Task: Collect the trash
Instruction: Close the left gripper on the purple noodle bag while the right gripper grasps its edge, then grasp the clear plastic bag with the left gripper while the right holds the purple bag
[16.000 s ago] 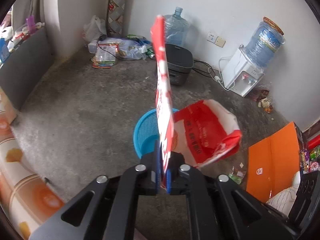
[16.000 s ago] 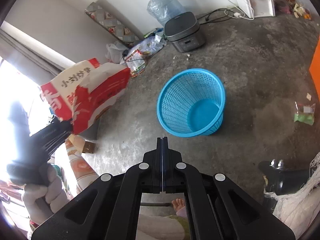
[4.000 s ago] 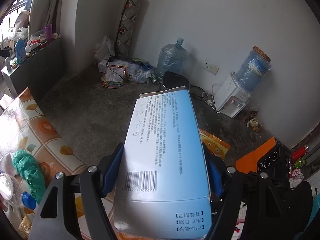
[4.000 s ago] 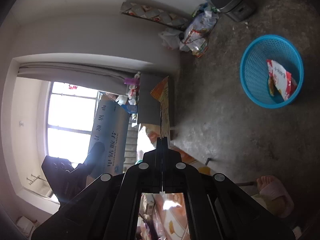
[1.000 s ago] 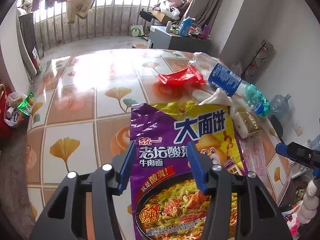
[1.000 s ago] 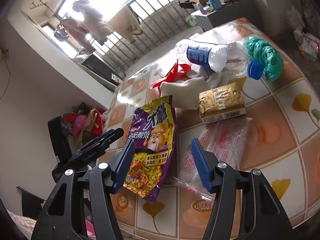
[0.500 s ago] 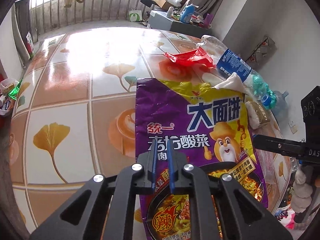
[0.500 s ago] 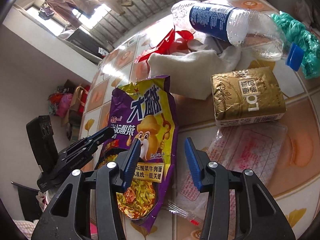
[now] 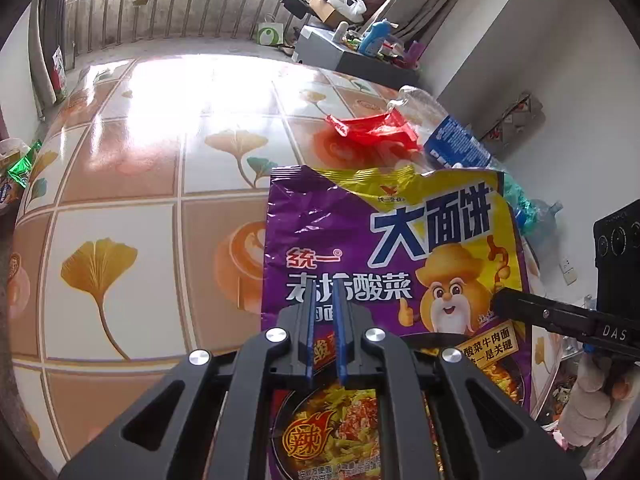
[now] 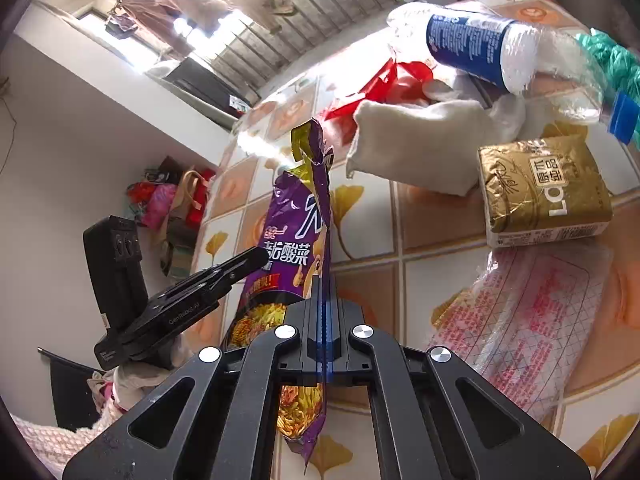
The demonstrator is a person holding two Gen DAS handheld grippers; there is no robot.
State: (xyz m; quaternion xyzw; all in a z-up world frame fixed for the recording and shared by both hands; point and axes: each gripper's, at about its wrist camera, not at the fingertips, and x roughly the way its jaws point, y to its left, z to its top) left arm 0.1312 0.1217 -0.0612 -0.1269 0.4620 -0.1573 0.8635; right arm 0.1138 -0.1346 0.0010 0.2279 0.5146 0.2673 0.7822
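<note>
A purple and yellow instant-noodle packet (image 9: 380, 240) rests on the tiled table (image 9: 120, 240). My left gripper (image 9: 324, 296) is shut on the packet's lower middle, and a thin strip of the print shows between its blue pads. My right gripper (image 10: 325, 280) is shut on the packet's (image 10: 292, 216) right edge, which stands up as a fold. In the right wrist view the left gripper (image 10: 258, 258) comes in from the left and touches the packet's face. In the left wrist view the right gripper (image 9: 496, 300) reaches in from the right, held by a gloved hand.
Beyond the packet lie a red wrapper (image 9: 372, 132), a clear bottle with a blue label (image 10: 472, 52), a white bag (image 10: 420, 148), a gold pack (image 10: 540, 188), a printed clear bag (image 10: 532, 320) and green plastic (image 10: 616, 60). The table's edge runs along the left.
Both grippers went from open to shut on the noodle packet. The right gripper moved in onto the packet's right edge. That edge now stands up off the table.
</note>
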